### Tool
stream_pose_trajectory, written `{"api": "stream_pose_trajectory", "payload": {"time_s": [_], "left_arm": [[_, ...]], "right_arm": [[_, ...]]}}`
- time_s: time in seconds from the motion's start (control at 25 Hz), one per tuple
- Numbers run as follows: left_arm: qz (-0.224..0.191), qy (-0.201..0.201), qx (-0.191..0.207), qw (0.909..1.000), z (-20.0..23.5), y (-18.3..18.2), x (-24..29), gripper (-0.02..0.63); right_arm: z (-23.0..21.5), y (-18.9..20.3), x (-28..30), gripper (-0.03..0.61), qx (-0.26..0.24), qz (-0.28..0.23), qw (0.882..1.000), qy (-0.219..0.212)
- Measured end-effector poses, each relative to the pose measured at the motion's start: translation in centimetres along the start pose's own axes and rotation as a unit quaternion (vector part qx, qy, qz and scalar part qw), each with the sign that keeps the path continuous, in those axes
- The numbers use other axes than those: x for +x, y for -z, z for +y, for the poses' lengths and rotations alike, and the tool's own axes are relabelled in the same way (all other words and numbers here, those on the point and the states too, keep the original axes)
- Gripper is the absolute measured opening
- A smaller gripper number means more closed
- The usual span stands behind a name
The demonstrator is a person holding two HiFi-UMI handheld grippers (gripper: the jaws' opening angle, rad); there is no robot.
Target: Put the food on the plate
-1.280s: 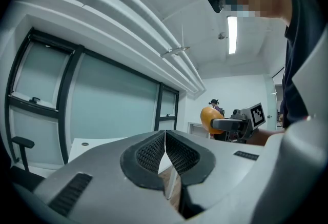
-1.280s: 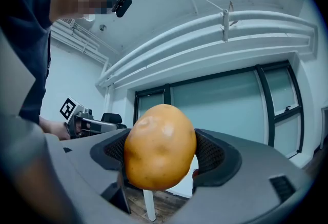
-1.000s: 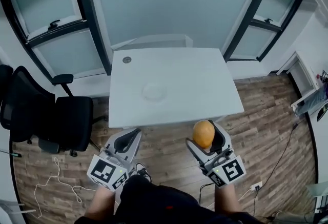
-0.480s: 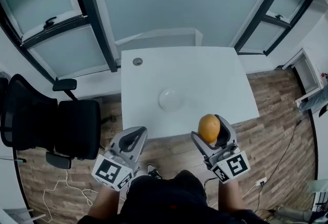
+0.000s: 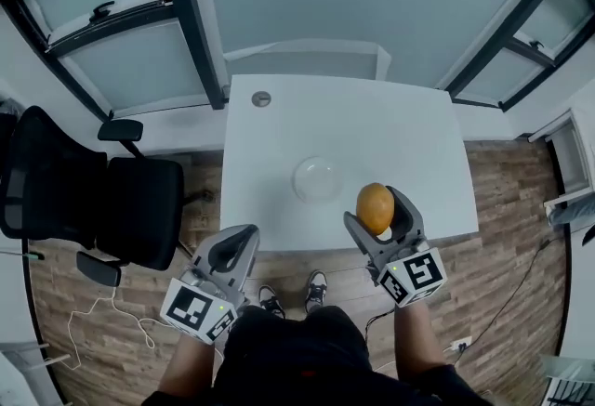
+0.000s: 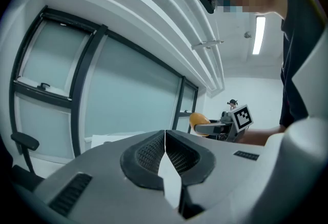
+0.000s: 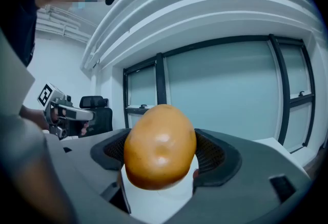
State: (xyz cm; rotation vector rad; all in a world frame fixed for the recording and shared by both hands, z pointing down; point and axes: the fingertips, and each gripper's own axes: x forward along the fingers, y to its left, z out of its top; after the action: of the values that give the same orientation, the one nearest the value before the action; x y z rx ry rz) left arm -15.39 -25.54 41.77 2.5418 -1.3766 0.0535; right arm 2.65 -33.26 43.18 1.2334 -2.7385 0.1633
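Right gripper (image 5: 379,210): jaws part-open, clamped on the food (image 5: 375,207), an orange-brown, egg-shaped piece. In the right gripper view the food (image 7: 160,146) fills the gap between the two ribbed pads, one pad pressed on each flank, with its rounded top standing above the jaw tips.

Left gripper (image 5: 236,244): jaws fully closed, pads meeting along a thin seam. In the left gripper view I see nothing between them (image 6: 165,150).

Position, from the head view: the plate (image 5: 317,179) is pale and round and lies on the white table (image 5: 409,130), near the middle of its near half. The food is held in the air to the right of the plate and nearer to me, over the table's near edge, and is not touching the plate. The left gripper hangs on my side of the plate and to its left, off the table, over the wooden floor (image 5: 521,209).

View differences: only the head view shows the plate. The left gripper view catches the right gripper side-on, with the food's tip poking out past its jaws. The right gripper view shows the left gripper at far left, with a black chair (image 7: 97,103) behind it.
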Motion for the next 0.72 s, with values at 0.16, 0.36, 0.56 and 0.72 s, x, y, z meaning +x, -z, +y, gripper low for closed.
{"api": "stream_pose_trajectory", "payload": {"time_s": [0.16, 0.36, 0.56, 0.72], "left_arm": [[0.009, -0.032, -0.023, 0.9992, -0.5, 1.4, 1.5, 0.025], [0.026, -0.075, -0.033, 0.9963, -0.1, 3.5, 2.8, 0.025], [0.028, -0.096, -0.056, 0.9934, 0.8, 5.2, 2.0, 0.025], [0.047, -0.126, -0.062, 0.9889, 1.5, 7.0, 0.9, 0.025]], "right_arm": [[-2.7, 2.8, 4.0, 0.394, 0.015, 0.037, 0.999, -0.024], [-4.7, 7.2, 8.4, 0.394, 0.032, 0.084, 0.995, -0.040], [-5.1, 15.3, 13.6, 0.394, 0.017, 0.154, 0.986, -0.060], [-5.9, 20.4, 16.6, 0.394, 0.013, 0.200, 0.978, -0.051]]}}
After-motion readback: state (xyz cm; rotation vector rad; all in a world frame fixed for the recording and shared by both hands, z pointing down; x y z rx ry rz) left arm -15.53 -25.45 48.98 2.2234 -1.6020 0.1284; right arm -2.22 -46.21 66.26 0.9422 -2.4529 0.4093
